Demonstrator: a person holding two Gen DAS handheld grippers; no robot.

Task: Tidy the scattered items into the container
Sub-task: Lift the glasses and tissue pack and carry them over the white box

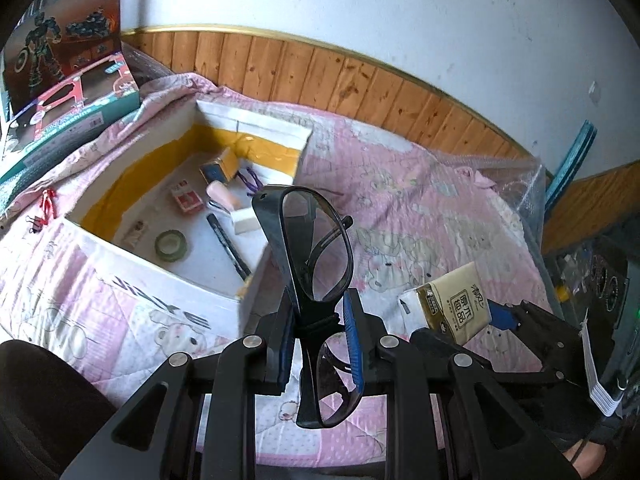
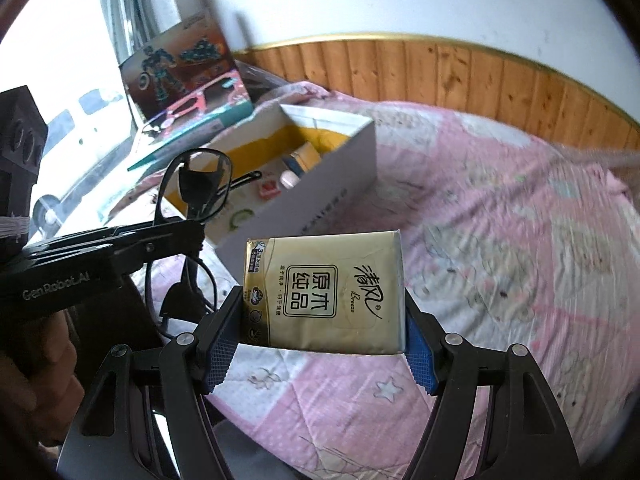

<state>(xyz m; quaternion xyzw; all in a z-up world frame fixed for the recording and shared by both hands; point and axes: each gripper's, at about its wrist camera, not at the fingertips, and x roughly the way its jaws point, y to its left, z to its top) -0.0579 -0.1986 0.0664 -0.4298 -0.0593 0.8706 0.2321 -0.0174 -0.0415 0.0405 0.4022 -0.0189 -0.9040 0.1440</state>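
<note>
Black-framed glasses [image 1: 316, 248] hang upright in my left gripper [image 1: 320, 320], which is shut on their bridge above the pink bedspread, just right of the open white cardboard box [image 1: 132, 252]. A gold tissue pack [image 2: 326, 292] is clamped between the blue pads of my right gripper [image 2: 324, 328], held in the air over the bed. In the left wrist view the tissue pack [image 1: 452, 300] floats at the lower right. In the right wrist view the glasses [image 2: 192, 188] and the left gripper [image 2: 176, 236] sit at the left, in front of the box [image 2: 332, 176].
Inside the box lie a tape roll [image 1: 171, 245], a black pen [image 1: 228, 246], a red card pack [image 1: 186, 200] and other small items. A binder clip [image 1: 36, 222] and red clip [image 1: 48, 204] lie on the bedspread left of the box. Toy boxes [image 1: 68, 92] stand at the far left.
</note>
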